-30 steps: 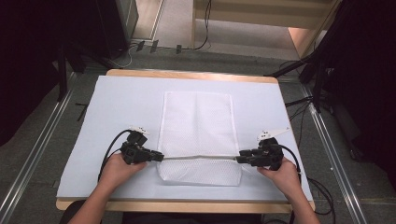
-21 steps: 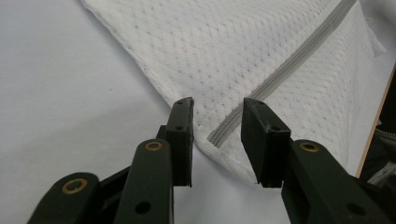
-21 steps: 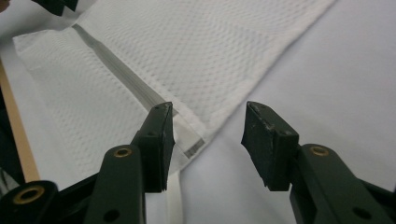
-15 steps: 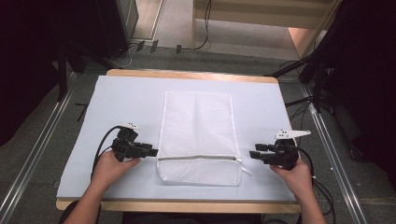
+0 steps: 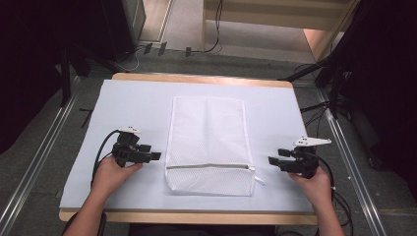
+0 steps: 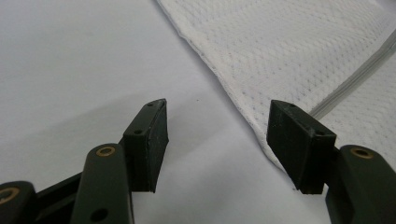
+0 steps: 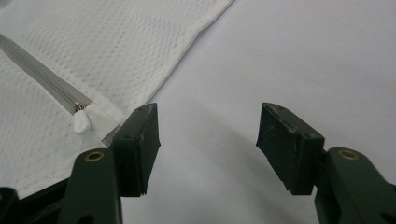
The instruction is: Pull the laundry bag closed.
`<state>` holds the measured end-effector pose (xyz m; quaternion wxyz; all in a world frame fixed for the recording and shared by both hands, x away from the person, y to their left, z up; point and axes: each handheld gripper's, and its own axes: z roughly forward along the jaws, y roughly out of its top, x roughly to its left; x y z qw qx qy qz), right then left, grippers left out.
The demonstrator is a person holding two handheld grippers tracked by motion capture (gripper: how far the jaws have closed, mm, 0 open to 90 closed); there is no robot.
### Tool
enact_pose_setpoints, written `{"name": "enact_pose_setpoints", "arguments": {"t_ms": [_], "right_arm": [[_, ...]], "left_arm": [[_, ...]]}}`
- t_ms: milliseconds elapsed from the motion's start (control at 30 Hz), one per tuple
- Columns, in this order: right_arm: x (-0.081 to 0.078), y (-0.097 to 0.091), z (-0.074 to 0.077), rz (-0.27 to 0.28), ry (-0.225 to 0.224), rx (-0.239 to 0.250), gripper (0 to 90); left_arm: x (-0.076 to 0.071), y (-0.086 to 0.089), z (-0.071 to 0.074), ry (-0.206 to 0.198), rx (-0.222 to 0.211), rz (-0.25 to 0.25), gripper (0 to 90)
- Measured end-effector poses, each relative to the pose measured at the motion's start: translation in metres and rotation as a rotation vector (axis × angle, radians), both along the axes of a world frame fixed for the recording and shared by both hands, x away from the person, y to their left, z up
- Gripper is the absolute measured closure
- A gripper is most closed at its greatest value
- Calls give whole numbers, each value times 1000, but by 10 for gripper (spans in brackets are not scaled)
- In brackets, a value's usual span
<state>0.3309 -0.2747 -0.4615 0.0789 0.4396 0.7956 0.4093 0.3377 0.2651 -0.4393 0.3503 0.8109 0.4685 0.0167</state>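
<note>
Mesh laundry bag lies flat mid-table on the pale blue mat, zipper near the front. Left gripper and right gripper flank it — jaws just opened wide, nothing between them.

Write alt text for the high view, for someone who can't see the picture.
A white mesh laundry bag lies flat in the middle of a pale blue table, its zipper running across near the person's edge. A person's hands hold the left gripper and right gripper on either side of the bag, both open and apart from it.
</note>
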Motion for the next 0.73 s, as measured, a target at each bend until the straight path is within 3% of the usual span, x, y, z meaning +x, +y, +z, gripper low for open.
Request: {"name": "enact_pose_setpoints", "arguments": {"t_ms": [600, 733], "right_arm": [[1, 1, -3, -18, -23, -34, 378], [1, 2, -4, -18, -29, -41, 356]], "left_arm": [[4, 4, -4, 9, 33, 28, 367], [4, 4, -5, -6, 33, 28, 350]]}}
